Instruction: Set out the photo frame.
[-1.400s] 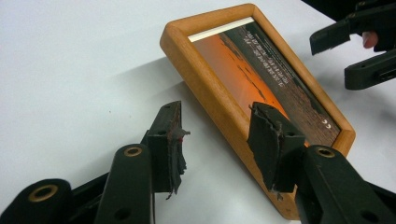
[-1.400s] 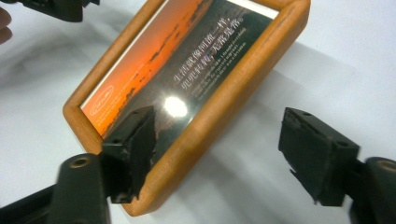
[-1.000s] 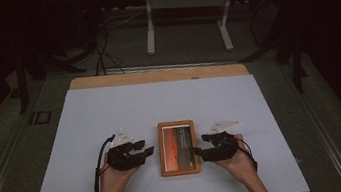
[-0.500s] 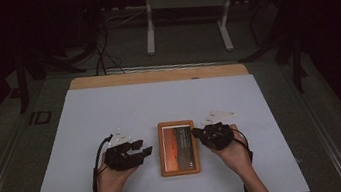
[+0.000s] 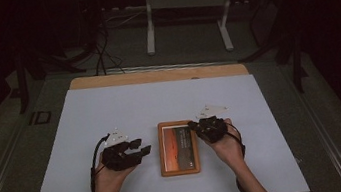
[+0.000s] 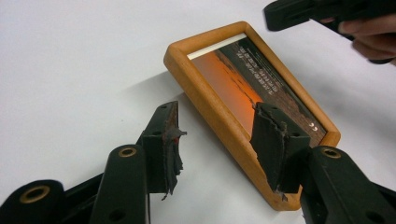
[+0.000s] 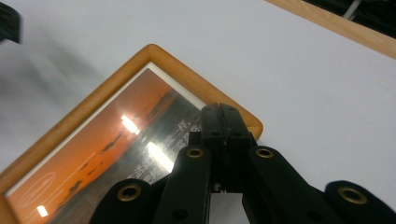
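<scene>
The left gripper [image 6: 217,140] is sitting wide open with nothing between its jaws, its torn black pads [image 6: 273,140] showing ragged edges; one jaw is hanging over the near long side of the picture frame [image 6: 212,100], the other over bare surface beside it. The right gripper [image 7: 223,122] is pressing its jaws fully together, gripping nothing, its tip hovering over the frame's far right corner. The frame is lying flat near the middle of the table's near edge, between the two hands, in the high view a rounded orange-brown wooden rectangle [image 5: 178,147] with its long sides running toward the far edge. Inside a thin white border it is holding a glossy orange sunset print with a dark band carrying small pale lettering, and lamp glare is streaking the glass. The white surface [image 5: 159,102] is covering a wooden tabletop.
</scene>
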`<state>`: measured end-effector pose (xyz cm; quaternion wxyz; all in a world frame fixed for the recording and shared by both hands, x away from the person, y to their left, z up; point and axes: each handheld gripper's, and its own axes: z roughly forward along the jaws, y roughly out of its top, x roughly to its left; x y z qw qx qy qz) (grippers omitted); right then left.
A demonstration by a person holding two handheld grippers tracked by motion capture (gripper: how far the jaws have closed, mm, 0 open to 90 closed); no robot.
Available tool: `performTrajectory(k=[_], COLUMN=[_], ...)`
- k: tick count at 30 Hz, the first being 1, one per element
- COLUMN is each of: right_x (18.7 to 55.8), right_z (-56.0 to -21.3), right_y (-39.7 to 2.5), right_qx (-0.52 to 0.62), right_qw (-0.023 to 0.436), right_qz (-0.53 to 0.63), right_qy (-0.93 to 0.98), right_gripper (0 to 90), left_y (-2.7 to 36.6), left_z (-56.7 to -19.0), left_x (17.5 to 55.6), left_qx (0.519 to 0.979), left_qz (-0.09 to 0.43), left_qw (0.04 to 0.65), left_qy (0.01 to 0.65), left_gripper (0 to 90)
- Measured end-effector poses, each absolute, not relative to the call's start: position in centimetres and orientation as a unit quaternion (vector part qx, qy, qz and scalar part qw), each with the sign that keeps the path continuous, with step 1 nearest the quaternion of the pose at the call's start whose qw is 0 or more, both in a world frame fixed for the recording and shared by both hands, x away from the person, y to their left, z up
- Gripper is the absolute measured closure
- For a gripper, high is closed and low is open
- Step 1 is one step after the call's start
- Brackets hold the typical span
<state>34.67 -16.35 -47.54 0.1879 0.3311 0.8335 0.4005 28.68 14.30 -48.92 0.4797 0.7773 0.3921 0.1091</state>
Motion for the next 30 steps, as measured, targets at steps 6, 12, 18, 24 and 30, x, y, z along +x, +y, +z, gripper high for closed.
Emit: performTrajectory(k=[6, 12, 18, 24, 30], right_x=[35.6, 36.0, 36.1, 36.2, 36.4], right_z=[-48.5, -49.1, -49.1, -49.4, -50.2], right_y=[-15.1, -14.4, -14.9, -15.6, -16.7], right_qx=[0.322, 0.322, 0.333, 0.338, 0.352], right_qw=[0.198, 0.207, 0.214, 0.205, 0.194], right_qz=[0.386, 0.372, 0.371, 0.371, 0.369], right_qy=[0.842, 0.846, 0.840, 0.840, 0.838], right_gripper=[90.0, 90.0, 90.0, 90.0, 90.0], left_y=[14.4, 14.6, 14.6, 14.6, 14.6], left_z=[-48.9, -48.7, -48.7, -48.6, -48.6], left_x=[28.7, 28.6, 28.5, 28.5, 28.5], left_qx=[0.777, 0.775, 0.773, 0.773, 0.773], left_qz=[0.107, 0.108, 0.108, 0.108, 0.106], left_qw=[0.481, 0.483, 0.485, 0.486, 0.486], left_qy=[0.393, 0.394, 0.393, 0.394, 0.393], left_gripper=[51.7, 51.7, 51.4, 51.3, 51.4])
